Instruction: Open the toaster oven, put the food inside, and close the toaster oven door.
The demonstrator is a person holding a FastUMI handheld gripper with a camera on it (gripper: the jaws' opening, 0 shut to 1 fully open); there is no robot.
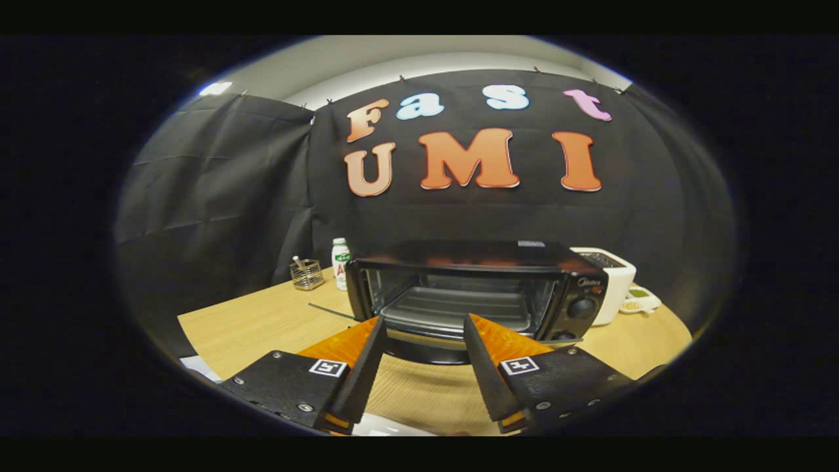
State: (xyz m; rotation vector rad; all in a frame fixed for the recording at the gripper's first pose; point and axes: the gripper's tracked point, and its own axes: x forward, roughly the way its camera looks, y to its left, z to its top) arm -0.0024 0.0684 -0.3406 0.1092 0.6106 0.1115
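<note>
Ahead, black toaster oven [478, 295], door down, rack bare, gripper [425, 322] spread, holding nothing

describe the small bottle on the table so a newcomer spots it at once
Start at the black toaster oven on the wooden table, just beyond the open tool, whose fingers hold nothing. Off the oven's far corner, opposite its knobs, stands the bottle. It is white, upright, green-capped; its neighbour, the wire basket, is low and see-through.
</note>
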